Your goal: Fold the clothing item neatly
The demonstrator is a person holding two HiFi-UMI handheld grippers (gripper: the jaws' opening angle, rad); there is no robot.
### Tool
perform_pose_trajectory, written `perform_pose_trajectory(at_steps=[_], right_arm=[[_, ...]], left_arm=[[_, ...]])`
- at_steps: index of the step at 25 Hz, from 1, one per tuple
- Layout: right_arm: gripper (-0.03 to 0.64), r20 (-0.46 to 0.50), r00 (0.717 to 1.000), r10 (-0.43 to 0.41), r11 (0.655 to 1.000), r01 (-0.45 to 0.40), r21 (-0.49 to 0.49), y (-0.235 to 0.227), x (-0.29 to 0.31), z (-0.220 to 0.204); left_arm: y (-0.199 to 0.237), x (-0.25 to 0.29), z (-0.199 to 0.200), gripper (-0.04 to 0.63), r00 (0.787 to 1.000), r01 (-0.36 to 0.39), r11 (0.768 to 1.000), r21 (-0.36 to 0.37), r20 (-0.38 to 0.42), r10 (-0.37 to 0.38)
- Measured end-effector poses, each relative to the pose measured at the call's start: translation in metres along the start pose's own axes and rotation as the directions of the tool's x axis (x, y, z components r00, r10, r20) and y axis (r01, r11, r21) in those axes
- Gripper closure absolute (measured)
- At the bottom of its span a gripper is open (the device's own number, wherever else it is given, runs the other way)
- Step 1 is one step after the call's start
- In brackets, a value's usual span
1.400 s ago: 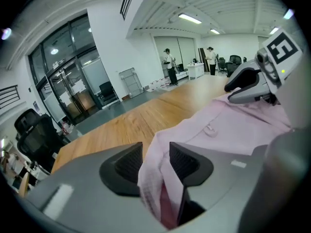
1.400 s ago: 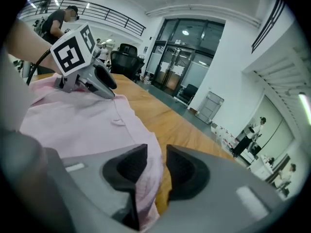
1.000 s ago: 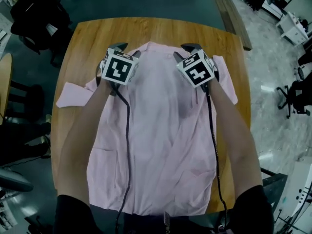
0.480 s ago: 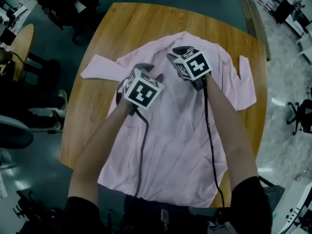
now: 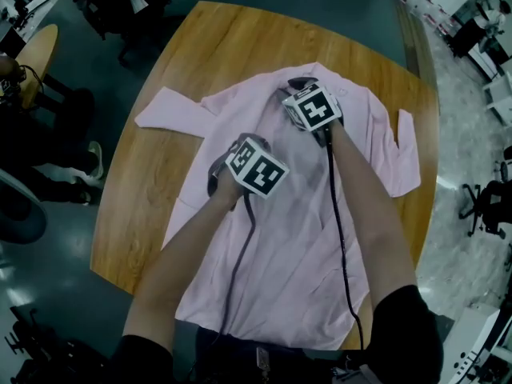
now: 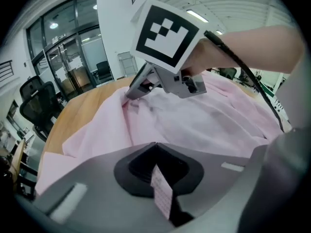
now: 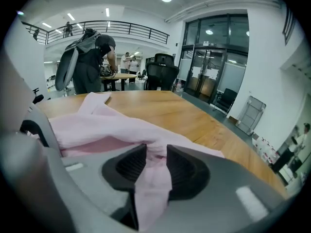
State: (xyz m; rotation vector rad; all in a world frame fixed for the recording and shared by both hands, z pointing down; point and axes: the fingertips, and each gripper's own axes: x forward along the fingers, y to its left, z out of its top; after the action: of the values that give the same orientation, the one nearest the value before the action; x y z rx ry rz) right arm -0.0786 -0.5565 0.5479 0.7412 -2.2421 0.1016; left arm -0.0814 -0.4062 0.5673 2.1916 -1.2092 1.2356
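A pink shirt (image 5: 304,238) lies spread on the round wooden table (image 5: 160,190), its sleeves (image 5: 164,110) stretched out to both sides. My left gripper (image 5: 224,160) is over the shirt's left middle; its jaws have just been closing and now pinch a thin fold of the pink cloth (image 6: 160,193). My right gripper (image 5: 294,86) is at the shirt's top near the collar. Its jaws have just eased open slightly, and a bunched fold of the shirt (image 7: 154,161) is still clamped between them. In the left gripper view the right gripper (image 6: 130,95) lifts the cloth into a ridge.
The table's far edge (image 5: 264,14) is just beyond the collar. Office chairs (image 5: 488,190) stand on the floor to the right, and a second table (image 5: 36,54) is at the left. A person (image 7: 87,62) bends over a desk far behind.
The left gripper has moved from the shirt's left shoulder inward to its middle and has shut on the cloth. The right gripper stays at the collar, still holding cloth.
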Motion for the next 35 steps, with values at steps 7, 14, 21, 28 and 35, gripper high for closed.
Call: perform_pose_trajectory(at_steps=[7,14,21,28,35], right_arm=[[0.614,-0.041,0.999,0.026,1.000,-0.026,-0.008,-0.015,0.012,-0.010],[0.597,0.009,0.997,0.082,0.996,-0.082,-0.023,-0.012,0.000,-0.003],[0.461,-0.033,0.992,0.126,0.985,-0.129,-0.118,0.003,0.025,-0.008],[0.614,-0.017,0.993,0.120,0.986,-0.121,-0.118,-0.004,0.017,-0.007],[0.612,0.027,0.979,0.204,0.977,-0.202,-0.061,0.003,-0.011,-0.005]], left_arm=[[0.002,0.000,-0.002,0.589,0.998,0.057,0.998,-0.034,0.029,-0.056],[0.002,-0.015,0.001,0.589,0.998,0.059,0.998,-0.025,0.032,-0.059],[-0.009,-0.013,-0.007,0.463,0.996,0.085,0.994,-0.064,0.015,-0.084],[-0.005,-0.008,-0.013,0.571,0.995,0.102,0.992,-0.079,0.008,-0.101],[-0.009,-0.035,0.005,0.569,0.996,0.076,0.996,-0.043,0.055,-0.074]])
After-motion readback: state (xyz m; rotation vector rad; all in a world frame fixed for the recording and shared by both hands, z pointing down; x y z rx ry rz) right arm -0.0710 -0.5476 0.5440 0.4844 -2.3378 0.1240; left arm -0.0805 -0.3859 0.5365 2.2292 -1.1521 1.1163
